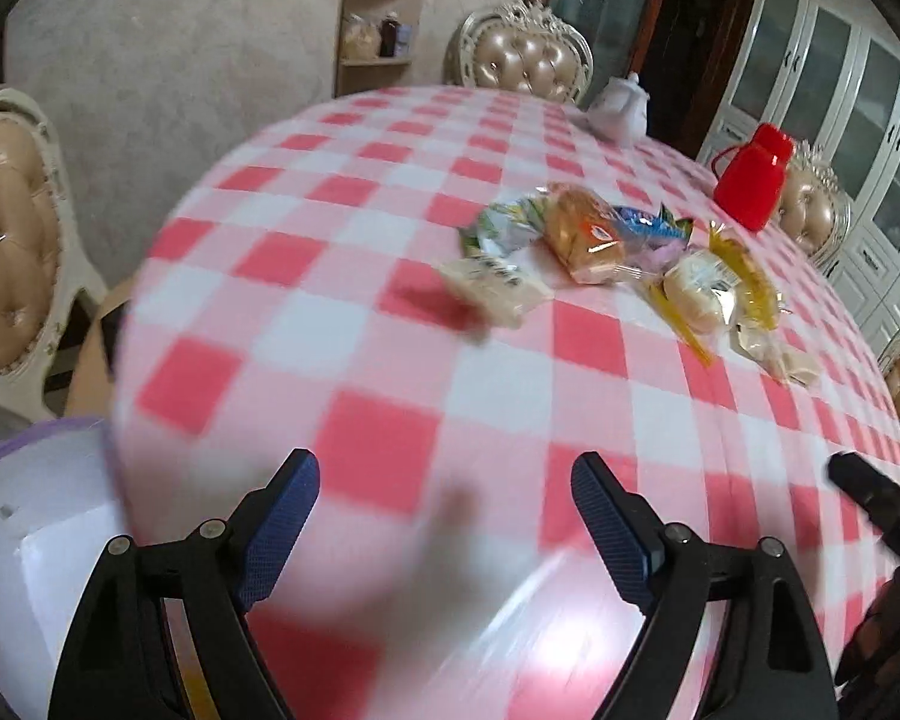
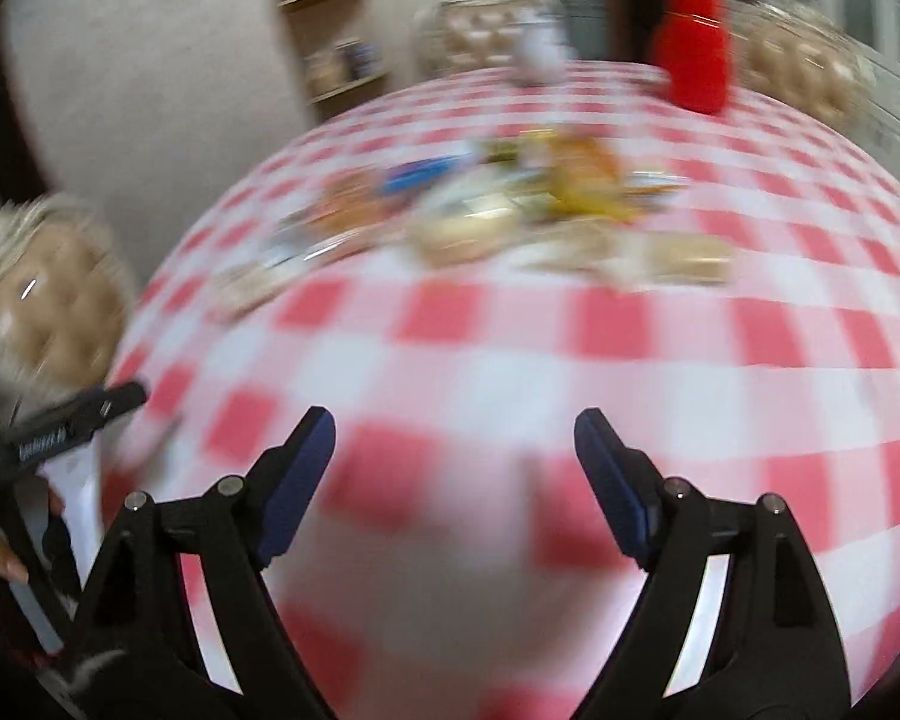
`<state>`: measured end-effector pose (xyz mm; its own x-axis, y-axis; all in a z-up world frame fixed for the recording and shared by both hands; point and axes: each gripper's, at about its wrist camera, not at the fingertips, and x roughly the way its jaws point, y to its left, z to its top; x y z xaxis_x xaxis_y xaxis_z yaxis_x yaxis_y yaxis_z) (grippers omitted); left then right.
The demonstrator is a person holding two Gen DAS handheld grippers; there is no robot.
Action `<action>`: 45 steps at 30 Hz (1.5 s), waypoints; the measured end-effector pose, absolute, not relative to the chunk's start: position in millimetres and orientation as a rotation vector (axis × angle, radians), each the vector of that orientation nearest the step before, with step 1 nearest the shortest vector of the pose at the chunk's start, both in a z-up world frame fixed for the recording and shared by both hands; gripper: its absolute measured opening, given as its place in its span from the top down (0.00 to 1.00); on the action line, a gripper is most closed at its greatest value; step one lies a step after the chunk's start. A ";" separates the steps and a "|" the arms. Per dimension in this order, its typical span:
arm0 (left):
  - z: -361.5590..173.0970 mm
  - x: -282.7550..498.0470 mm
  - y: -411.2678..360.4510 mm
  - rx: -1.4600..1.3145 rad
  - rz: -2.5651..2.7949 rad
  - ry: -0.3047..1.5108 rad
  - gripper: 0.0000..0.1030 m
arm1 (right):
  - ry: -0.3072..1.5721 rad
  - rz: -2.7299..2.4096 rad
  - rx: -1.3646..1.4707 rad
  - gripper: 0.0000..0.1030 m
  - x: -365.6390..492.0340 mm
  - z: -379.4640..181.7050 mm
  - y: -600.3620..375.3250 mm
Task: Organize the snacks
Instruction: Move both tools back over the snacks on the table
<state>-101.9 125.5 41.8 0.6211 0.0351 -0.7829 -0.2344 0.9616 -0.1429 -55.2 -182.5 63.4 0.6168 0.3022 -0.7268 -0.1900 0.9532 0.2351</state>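
Observation:
Several wrapped snacks lie in a loose pile [image 1: 618,252] on a round table with a red and white checked cloth [image 1: 342,312]. Among them are a bread bun in clear wrap [image 1: 582,234], a green and white packet [image 1: 504,228], a blue packet [image 1: 648,222] and a yellow-wrapped bun [image 1: 708,288]. My left gripper [image 1: 444,498] is open and empty above the near table edge, far from the pile. In the blurred right wrist view the pile [image 2: 510,210] lies mid-table, and my right gripper [image 2: 456,450] is open and empty short of it.
A red jug [image 1: 753,174] and a white teapot [image 1: 621,105] stand at the far side. A white container with a purple rim [image 1: 36,516] sits at the lower left off the table. Padded chairs [image 1: 522,57] ring the table. The other gripper shows at the left edge [image 2: 60,426].

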 end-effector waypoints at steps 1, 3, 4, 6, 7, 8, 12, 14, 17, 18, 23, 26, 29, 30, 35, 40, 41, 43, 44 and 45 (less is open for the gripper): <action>37.6 -87.1 122.5 -0.228 0.175 0.893 0.16 | 0.874 0.252 0.187 0.18 -41.4 59.5 -200.8; 31.3 -65.1 123.2 -0.228 0.212 0.900 0.16 | 0.878 0.228 0.240 0.18 -26.0 55.1 -218.7; 29.0 -56.6 125.7 -0.240 0.214 0.901 0.16 | 0.872 0.215 0.258 0.18 -19.1 54.0 -226.1; 24.8 -36.5 131.0 -0.266 0.234 0.908 0.16 | 0.863 0.186 0.261 0.18 -5.0 51.6 -235.4; 22.8 -27.5 131.9 -0.277 0.236 0.911 0.16 | 0.865 0.174 0.253 0.18 2.7 48.9 -237.1; 20.9 -19.3 131.5 -0.284 0.232 0.913 0.16 | 0.877 0.165 0.237 0.18 13.3 45.7 -236.2; 11.8 10.9 110.2 -0.283 0.204 0.924 0.16 | 0.894 0.159 0.166 0.18 33.5 32.3 -234.8; 11.0 20.0 92.2 -0.264 0.183 0.920 0.16 | 0.894 0.160 0.181 0.18 39.4 29.0 -242.3; 10.3 35.3 55.6 -0.213 0.122 0.911 0.16 | 0.883 0.130 0.241 0.18 42.0 26.6 -267.3; 10.1 40.1 44.0 -0.190 0.121 0.911 0.16 | 0.879 0.112 0.259 0.18 42.5 26.2 -275.6; 10.9 59.2 5.3 -0.194 0.076 0.907 0.16 | 0.875 0.068 0.282 0.18 52.2 25.6 -299.7; 10.3 64.4 -11.4 -0.155 0.040 0.912 0.16 | 0.898 0.089 0.206 0.18 61.5 24.0 -286.9; 11.3 60.8 -16.6 -0.130 0.000 0.913 0.16 | 0.898 0.105 0.043 0.18 71.7 22.8 -262.1; 12.3 58.4 -15.7 -0.138 -0.011 0.909 0.16 | 0.891 0.116 0.008 0.18 73.4 23.1 -257.7; 14.0 54.4 -10.6 -0.180 -0.042 0.911 0.15 | 0.890 0.309 -0.119 0.14 83.4 21.5 -245.4; 14.8 54.8 -2.6 -0.236 -0.060 0.896 0.15 | 0.896 0.441 -0.145 0.13 91.7 18.9 -241.3; 14.9 54.7 -1.8 -0.242 -0.061 0.894 0.15 | 0.898 0.460 -0.150 0.13 92.9 18.4 -240.6; 14.9 55.2 -0.5 -0.251 -0.062 0.891 0.15 | 0.889 0.462 -0.160 0.13 93.9 19.3 -241.3; 15.0 55.0 0.7 -0.259 -0.061 0.889 0.15 | 0.881 0.438 -0.163 0.13 94.8 20.0 -243.5; 15.2 55.0 2.9 -0.270 -0.058 0.884 0.15 | 0.870 0.411 -0.161 0.13 97.8 21.6 -245.7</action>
<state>55.0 2.9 15.2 0.6347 -0.1609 -0.7558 -0.0614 0.9645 -0.2569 97.8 -245.7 21.6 0.5723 0.2846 -0.7691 -0.4136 0.9100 0.0290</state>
